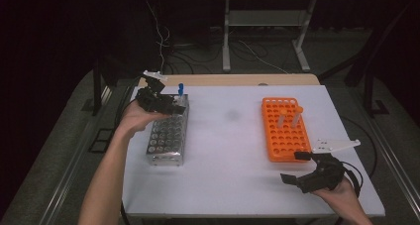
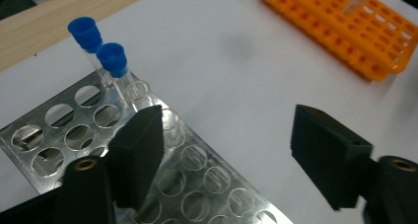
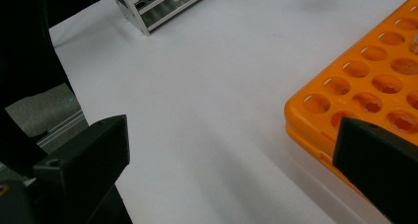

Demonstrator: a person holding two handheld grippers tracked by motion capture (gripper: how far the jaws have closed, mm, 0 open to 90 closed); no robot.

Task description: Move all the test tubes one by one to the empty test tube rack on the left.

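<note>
Blue-capped tubes [image 2: 103, 51] stand at metal rack's [image 2: 59, 135] far edge.

Wide bare strip of white table [image 1: 228, 150] lay between metal rack [image 1: 167, 133] and orange rack [image 1: 286, 131]; passage free. Two blue-capped tubes [image 2: 104, 54] stood upright at metal rack's far corner, blocking low approach there. Tubes [image 1: 288, 120] rose from orange rack.
</note>
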